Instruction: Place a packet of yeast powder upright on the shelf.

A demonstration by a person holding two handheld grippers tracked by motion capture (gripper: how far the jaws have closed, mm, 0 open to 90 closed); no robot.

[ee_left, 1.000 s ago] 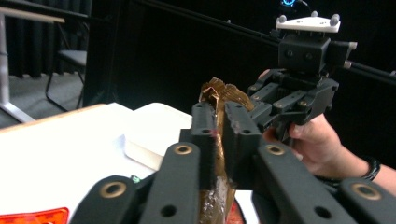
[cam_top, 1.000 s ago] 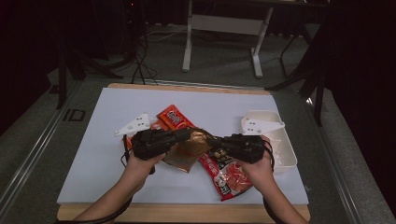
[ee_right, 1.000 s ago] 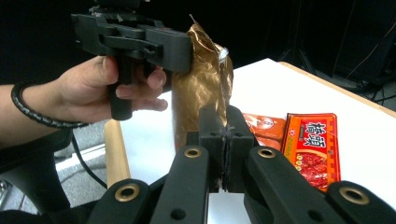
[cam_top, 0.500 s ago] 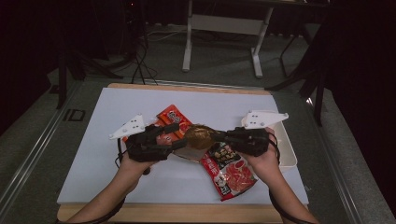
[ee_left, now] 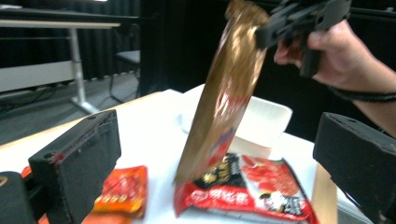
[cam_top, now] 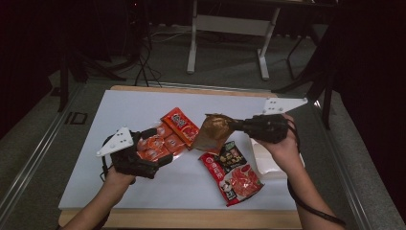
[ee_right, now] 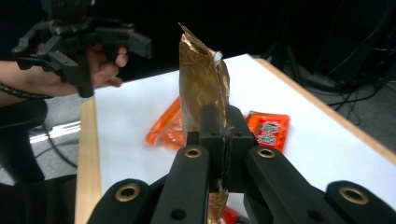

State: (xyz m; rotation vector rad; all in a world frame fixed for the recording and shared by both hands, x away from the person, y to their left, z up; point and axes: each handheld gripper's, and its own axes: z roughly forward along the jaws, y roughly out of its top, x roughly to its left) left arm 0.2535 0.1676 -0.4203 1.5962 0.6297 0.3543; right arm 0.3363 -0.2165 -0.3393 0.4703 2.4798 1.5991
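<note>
The right gripper (cam_top: 238,125) pinches the gold pouch (cam_top: 214,132) and holds it above the red packet (cam_top: 232,171). The left gripper (cam_top: 163,155), jaws just spread and empty, is clear. Handover looks done; setting the pouch in the white tray (cam_top: 268,160) beside the red packet probably remains.

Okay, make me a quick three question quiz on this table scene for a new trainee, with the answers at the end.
1. True or false: the right gripper is shut on the gold pouch.
2. How do the left gripper's jaws stand? A) wide open with nothing between them B) clamped on the gold pouch C) clamped on the white tray
3. What lies flat on the table under the hanging pouch?

Key
1. True; the pouch hangs lifted in its jaws.
2. A; they have just been opening.
3. The red noodle packet, beside the white tray.
</note>
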